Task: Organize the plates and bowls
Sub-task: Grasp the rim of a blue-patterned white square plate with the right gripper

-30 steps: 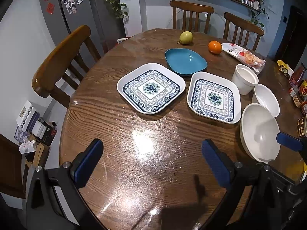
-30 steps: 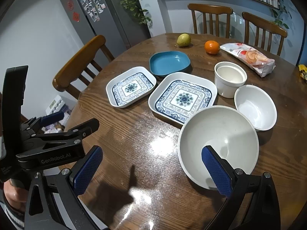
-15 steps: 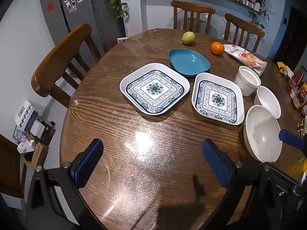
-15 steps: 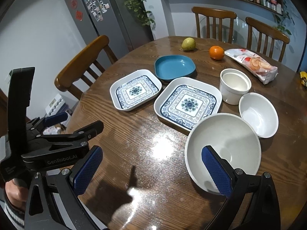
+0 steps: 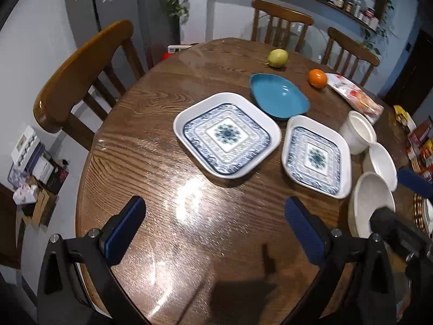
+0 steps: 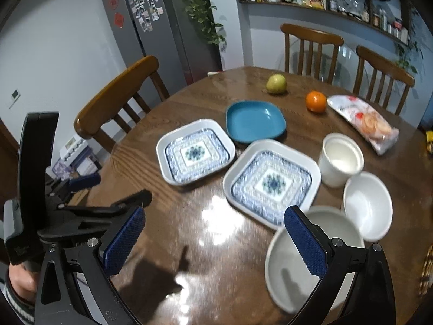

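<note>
Both tools have drawn back from the dishes over the last second, so the plates sit farther up and away in each view than before, and the large grey bowl (image 6: 308,260) now lies low under the right tool (image 6: 216,241) rather than ahead of it. That tool hangs with its blue pads spread wide, pinching nothing; its right pad overlaps the bowl's near rim in the picture, though I cannot tell whether they touch. The left tool (image 5: 216,233) hovers over the bare near part of the round wooden desk (image 5: 151,146), fingers likewise spread wide and empty.

On the desk, two square patterned plates lie side by side without touching: the left patterned plate (image 5: 226,135) nearer the desk's middle, the right patterned plate (image 5: 316,156) next to it. A blue dish (image 5: 278,96) sits just behind both. To the right of the plates stands a white cup (image 6: 340,159), upright, with a small white bowl (image 6: 367,205) just beside it and the grey bowl close in front of that. All dishes are separate; none is stacked.

Farther back lie a green pear (image 6: 276,83), an orange (image 6: 316,101) and a snack packet (image 6: 365,122). Wooden chairs ring the desk, the closest being the left chair (image 5: 81,75).
</note>
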`<action>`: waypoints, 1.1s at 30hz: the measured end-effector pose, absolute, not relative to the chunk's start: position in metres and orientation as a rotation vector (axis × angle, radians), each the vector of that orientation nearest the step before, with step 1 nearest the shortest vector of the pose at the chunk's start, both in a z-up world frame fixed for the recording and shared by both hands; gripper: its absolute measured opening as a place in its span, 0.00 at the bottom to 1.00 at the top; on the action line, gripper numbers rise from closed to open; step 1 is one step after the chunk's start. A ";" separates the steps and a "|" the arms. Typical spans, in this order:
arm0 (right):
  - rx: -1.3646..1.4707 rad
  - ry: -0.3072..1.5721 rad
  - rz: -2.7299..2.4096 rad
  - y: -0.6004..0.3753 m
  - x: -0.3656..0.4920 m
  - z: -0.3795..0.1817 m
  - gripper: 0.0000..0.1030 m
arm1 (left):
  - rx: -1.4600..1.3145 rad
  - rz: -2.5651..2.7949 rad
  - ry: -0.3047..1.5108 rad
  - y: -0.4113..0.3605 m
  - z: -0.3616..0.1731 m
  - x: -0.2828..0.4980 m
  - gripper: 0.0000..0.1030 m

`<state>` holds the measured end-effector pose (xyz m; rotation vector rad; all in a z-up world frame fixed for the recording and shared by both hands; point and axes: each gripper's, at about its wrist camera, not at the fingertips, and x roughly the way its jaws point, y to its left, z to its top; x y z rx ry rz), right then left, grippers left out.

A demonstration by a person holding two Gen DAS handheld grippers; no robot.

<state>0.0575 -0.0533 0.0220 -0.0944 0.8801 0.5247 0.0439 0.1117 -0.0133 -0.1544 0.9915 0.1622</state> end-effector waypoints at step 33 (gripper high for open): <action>-0.088 1.299 0.596 0.031 0.244 -0.092 0.45 | -0.327 0.197 1.188 0.165 -0.086 0.143 0.50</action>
